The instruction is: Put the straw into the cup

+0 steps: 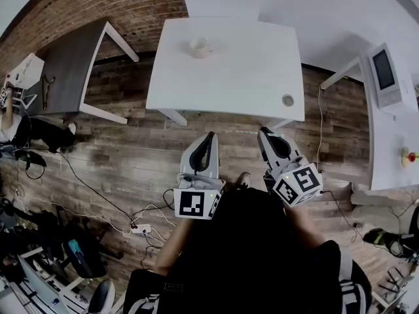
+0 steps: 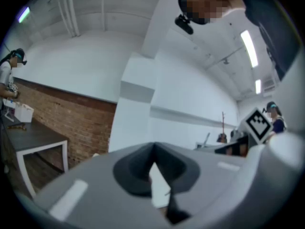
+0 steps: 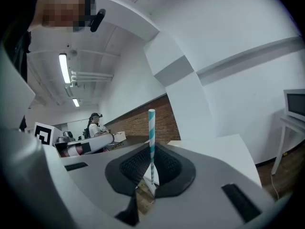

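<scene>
A pale cup [image 1: 200, 47] stands near the far middle of the white table [image 1: 229, 77]. Both grippers hang over the wooden floor, short of the table's near edge. My right gripper [image 1: 266, 134] is shut on a teal-and-white striped straw [image 3: 151, 130], which stands upright between the dark pads [image 3: 136, 166] in the right gripper view [image 3: 151, 151]. The straw cannot be made out in the head view. My left gripper [image 1: 209, 137] sits beside the right one, its jaws [image 2: 153, 149] meeting at the tips with nothing between them.
A small round object [image 1: 288, 100] lies near the table's near right corner. A grey table [image 1: 65, 64] stands at the left, a white desk with a monitor [image 1: 385, 74] at the right. Cables and a power strip [image 1: 141, 228] cross the floor. A person [image 1: 13, 120] is at the far left.
</scene>
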Demonstrator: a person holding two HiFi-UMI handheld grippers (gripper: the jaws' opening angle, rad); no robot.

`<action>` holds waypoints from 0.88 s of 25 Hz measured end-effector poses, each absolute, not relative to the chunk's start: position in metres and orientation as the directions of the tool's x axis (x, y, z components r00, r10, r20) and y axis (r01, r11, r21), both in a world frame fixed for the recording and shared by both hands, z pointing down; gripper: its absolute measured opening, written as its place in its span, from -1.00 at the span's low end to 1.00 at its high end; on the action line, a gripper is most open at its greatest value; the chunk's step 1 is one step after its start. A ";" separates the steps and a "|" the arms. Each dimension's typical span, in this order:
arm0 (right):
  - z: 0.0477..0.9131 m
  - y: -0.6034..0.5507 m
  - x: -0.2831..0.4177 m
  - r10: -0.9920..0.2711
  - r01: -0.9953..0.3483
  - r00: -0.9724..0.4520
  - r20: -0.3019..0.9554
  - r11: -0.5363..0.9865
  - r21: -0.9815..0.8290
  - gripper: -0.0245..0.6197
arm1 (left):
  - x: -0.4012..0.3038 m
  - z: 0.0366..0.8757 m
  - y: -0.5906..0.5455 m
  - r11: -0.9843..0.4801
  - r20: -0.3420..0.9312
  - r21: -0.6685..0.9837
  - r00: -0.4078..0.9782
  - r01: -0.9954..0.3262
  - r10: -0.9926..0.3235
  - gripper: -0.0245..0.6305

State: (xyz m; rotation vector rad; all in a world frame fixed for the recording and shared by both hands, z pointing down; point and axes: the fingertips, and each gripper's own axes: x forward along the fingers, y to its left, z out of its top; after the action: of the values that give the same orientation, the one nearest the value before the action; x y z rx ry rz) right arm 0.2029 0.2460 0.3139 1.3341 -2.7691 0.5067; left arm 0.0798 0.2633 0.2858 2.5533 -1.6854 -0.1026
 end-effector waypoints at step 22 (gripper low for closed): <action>0.312 0.215 0.111 -0.790 -0.807 -0.583 0.190 0.535 -0.251 -0.85 | -0.048 0.293 0.233 -0.370 -0.008 0.110 0.372 -0.922 -0.928 -0.91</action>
State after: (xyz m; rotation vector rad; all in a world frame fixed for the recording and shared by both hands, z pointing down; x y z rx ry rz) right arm 0.1108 0.2155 0.3123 1.4081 -2.7056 0.4848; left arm -0.0482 0.2325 0.2926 2.5293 -1.7106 -0.1048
